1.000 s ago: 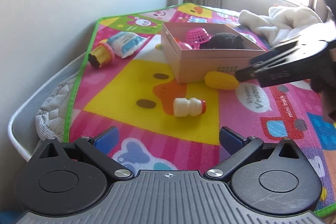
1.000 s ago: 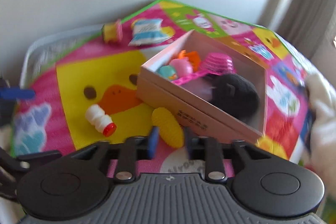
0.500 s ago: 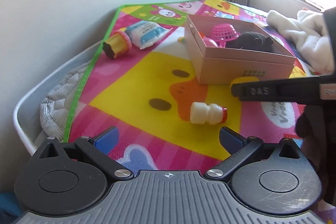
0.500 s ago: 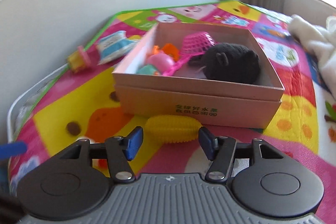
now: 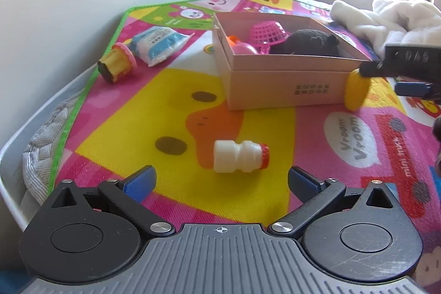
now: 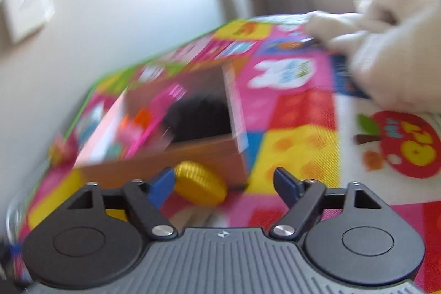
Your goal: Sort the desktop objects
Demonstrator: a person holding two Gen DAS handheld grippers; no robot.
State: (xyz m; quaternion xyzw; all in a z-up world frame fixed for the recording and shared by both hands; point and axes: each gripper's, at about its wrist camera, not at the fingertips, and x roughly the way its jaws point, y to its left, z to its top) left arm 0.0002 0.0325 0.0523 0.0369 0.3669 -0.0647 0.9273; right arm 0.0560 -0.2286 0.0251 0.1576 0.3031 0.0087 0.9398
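The right gripper [image 6: 224, 185] has been rolled level and brought down to the yellow toy corn [image 6: 199, 186], which lies on the play mat [image 5: 248, 197] against the near side of the cardboard box [image 5: 278, 84]. Its jaws are opening; the corn sits between them, nearer the left pad, not yet pinched. The left gripper [image 5: 222, 181] has been advanced, fingers spread, toward the small white bottle [image 5: 239, 156] lying just ahead. Two pickups appear prepared.

A white bottle [image 5: 238, 156] with a red cap lies on a pink-and-yellow cartoon play mat [image 5: 132, 112]. A ribbed yellow toy [image 5: 356, 90] sits by the tan cardboard box [image 5: 284, 84].
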